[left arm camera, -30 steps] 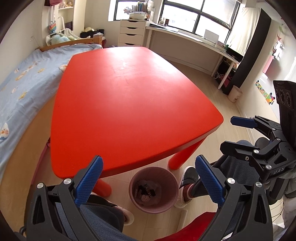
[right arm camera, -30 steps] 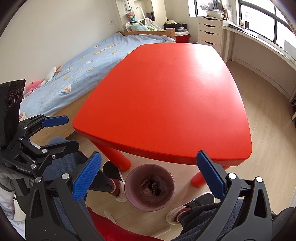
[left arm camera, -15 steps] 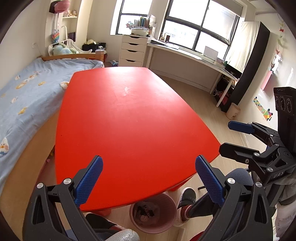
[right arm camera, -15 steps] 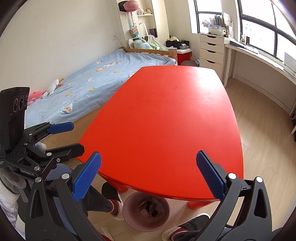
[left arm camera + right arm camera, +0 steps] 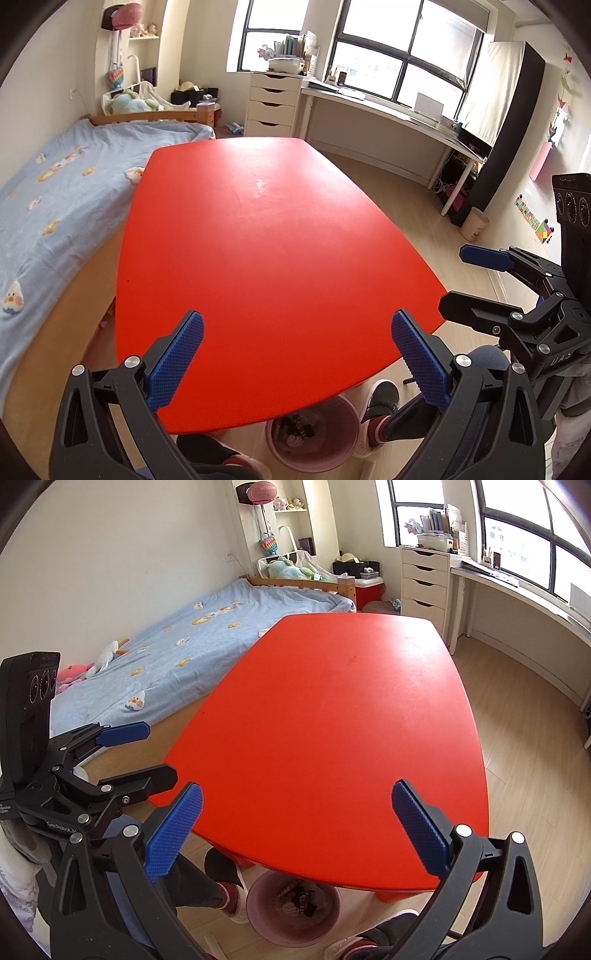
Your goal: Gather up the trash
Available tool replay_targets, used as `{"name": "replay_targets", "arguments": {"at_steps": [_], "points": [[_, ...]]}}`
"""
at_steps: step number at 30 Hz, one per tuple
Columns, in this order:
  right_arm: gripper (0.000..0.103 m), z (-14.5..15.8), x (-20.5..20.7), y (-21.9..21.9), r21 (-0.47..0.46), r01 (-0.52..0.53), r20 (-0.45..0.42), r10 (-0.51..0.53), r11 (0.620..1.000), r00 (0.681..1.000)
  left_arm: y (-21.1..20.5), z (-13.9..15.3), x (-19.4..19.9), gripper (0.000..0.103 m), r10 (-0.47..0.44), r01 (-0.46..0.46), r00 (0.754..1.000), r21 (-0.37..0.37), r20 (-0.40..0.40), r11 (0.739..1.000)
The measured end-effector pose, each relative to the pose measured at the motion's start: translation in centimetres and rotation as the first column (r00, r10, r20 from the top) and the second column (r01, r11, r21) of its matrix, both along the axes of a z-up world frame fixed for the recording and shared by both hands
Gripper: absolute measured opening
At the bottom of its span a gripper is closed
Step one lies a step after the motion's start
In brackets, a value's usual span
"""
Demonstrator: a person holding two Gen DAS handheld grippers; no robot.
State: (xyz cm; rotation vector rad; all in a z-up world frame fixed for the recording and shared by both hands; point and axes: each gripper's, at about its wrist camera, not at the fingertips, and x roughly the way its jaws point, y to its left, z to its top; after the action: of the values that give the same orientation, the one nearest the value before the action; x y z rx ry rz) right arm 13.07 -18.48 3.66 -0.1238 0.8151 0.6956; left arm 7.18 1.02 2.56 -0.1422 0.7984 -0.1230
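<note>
Left wrist view: the left gripper (image 5: 295, 363) hovered over the near end of the red bench (image 5: 266, 258), its blue fingers (image 5: 175, 363) spread wide and holding nothing. No trash showed on the bench top. A pink bin (image 5: 314, 441) stood on the floor, partly under the near edge of the bench, between the person's feet; dark scraps of trash (image 5: 295, 430) lay inside it. The right gripper (image 5: 480, 280) hung off to the right, beside the bench corner, fingers parted and bare. Lettering on its body was only partly legible, something like "UAS".

Right wrist view: the right gripper (image 5: 295, 840) hovered above the near bench (image 5: 332, 720) end, fingers (image 5: 421, 838) wide apart, nothing between them. The bin (image 5: 293, 917) sat below the bench edge with trash (image 5: 299, 902) in it. The left gripper (image 5: 122, 757) was at the left, open and without load; its body read "GenRobot", partly cut off. A pink ball (image 5: 264, 491) on the far shelf bore "Wilson".

Judgement: collection looked finished or nearly so. Nothing loose was visible on the bench, though the floor beyond it was mostly hidden.
</note>
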Motion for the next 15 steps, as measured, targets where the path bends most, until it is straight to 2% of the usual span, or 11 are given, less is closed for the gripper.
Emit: {"name": "replay_targets", "arguments": {"at_steps": [15], "points": [[0.1, -0.13, 0.12, 0.05, -0.008, 0.003, 0.001, -0.003, 1.0, 1.0, -0.16, -0.06, -0.21, 0.097, 0.007, -0.007, 1.0, 0.002, -0.006, 1.0]]}}
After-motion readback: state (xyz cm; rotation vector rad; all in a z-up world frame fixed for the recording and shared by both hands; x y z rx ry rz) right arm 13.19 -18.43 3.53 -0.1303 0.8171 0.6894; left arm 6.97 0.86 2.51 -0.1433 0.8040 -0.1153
